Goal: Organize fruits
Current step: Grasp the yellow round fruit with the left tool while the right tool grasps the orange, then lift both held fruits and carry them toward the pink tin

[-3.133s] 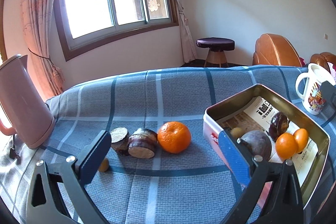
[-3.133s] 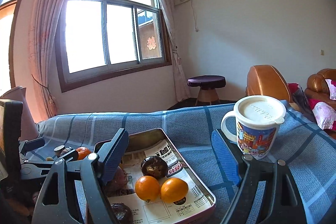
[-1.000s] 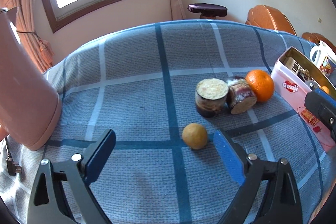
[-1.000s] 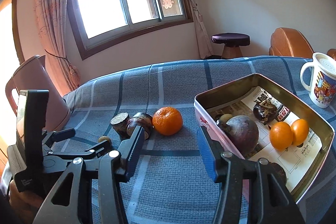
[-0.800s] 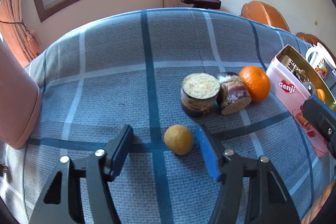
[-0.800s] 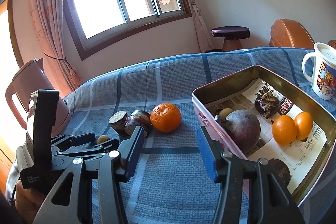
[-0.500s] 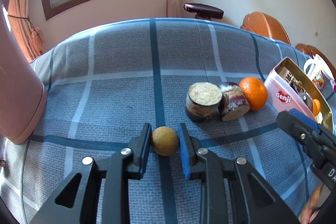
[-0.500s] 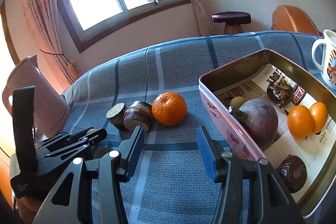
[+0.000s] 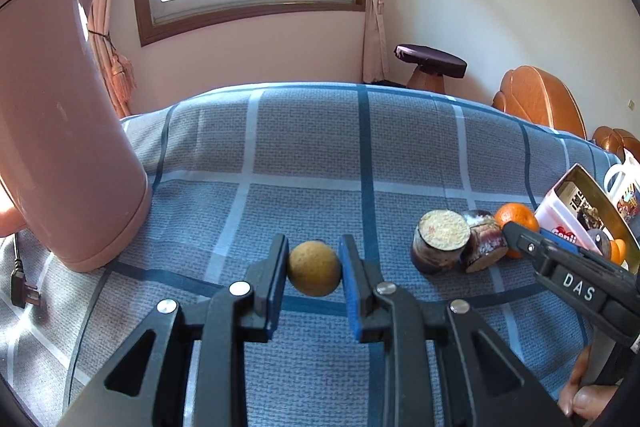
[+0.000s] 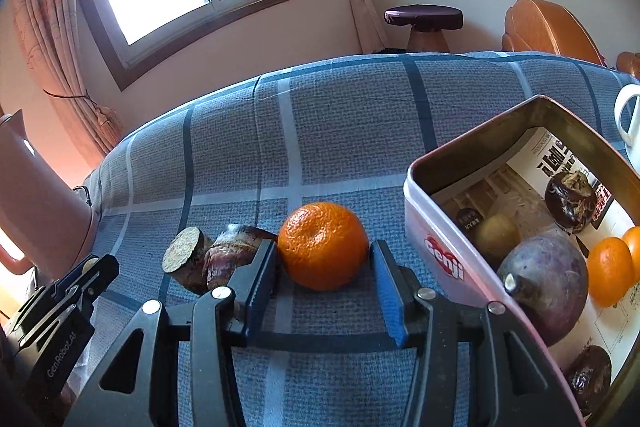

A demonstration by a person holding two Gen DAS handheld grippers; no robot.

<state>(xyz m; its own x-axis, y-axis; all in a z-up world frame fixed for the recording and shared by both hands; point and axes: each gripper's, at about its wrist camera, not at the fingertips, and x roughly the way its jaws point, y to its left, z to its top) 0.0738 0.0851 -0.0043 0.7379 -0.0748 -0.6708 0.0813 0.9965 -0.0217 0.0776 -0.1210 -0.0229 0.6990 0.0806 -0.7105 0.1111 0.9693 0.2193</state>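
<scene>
blue plaid cloth (image 9: 312,155) covers the table under everything. the tin box (image 10: 472,163) sits at its right side with several fruits inside. my right gripper (image 10: 324,279) has just been closing around the orange (image 10: 322,245), pads not quite touching it. my left gripper (image 9: 313,269) is clamped on the small yellow fruit (image 9: 314,269), nearer the table's left side by the pink kettle (image 9: 60,131).

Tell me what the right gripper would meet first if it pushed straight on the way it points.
Probably the big orange: it sits between the right gripper's open fingers, just ahead. Beyond it lies only checked cloth.
</scene>
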